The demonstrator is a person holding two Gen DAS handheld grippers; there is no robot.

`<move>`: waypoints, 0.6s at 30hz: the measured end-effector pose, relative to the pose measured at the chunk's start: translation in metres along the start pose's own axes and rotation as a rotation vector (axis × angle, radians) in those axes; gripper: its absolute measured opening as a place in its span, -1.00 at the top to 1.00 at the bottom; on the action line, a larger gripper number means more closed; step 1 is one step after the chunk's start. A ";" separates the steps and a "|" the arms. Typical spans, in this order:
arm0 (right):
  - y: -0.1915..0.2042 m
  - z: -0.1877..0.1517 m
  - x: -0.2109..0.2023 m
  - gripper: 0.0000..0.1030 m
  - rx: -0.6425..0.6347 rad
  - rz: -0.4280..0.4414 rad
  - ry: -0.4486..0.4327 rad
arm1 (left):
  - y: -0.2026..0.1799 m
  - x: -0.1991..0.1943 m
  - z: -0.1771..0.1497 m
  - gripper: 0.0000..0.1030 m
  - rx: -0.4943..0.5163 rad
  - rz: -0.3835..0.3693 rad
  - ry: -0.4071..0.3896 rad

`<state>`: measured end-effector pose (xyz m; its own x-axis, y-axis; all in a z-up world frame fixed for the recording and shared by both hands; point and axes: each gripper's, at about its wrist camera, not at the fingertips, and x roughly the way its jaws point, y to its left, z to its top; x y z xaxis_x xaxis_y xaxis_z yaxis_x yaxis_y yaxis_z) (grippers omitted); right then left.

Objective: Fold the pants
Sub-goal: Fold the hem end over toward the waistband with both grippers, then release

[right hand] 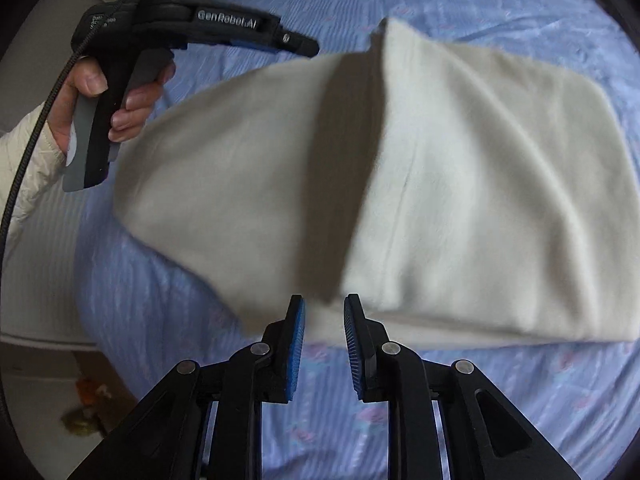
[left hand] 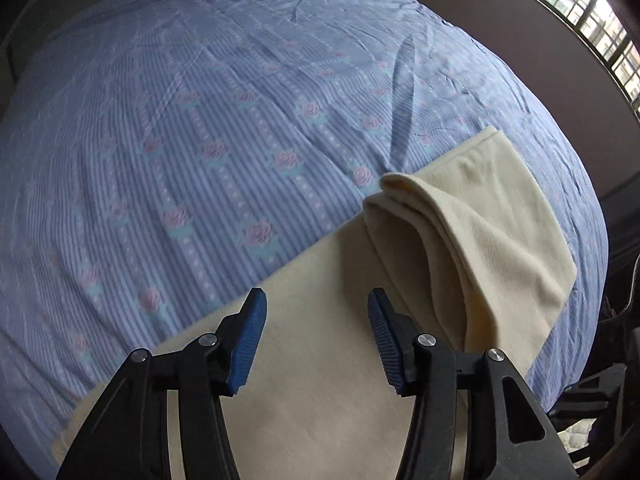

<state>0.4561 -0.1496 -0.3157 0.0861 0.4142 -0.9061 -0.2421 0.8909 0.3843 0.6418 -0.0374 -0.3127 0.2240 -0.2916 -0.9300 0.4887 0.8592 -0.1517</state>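
The cream pants are laid on the bed, already doubled over, with a thick folded edge raised on top. The fabric is judged soft, light and limp; a hold is best taken at a folded corner, through all layers. Above the pants, the left gripper is held half open and empty. At their near edge, the right gripper is narrowly parted, with nothing gripped.
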 end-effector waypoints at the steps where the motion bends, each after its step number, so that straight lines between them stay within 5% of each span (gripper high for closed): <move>1: 0.005 -0.005 0.004 0.58 -0.001 0.045 0.031 | -0.002 -0.002 -0.005 -0.01 -0.014 -0.022 0.001; 8: -0.012 -0.007 -0.021 0.27 0.089 -0.058 -0.105 | -0.020 0.000 0.011 -0.07 -0.195 -0.284 -0.046; 18: -0.009 0.015 0.019 0.17 0.058 -0.145 -0.093 | -0.036 0.059 0.037 -0.08 -0.266 -0.284 0.039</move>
<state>0.4749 -0.1467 -0.3337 0.2060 0.2937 -0.9334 -0.1648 0.9507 0.2627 0.6687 -0.1007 -0.3494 0.0763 -0.5215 -0.8498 0.2893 0.8272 -0.4817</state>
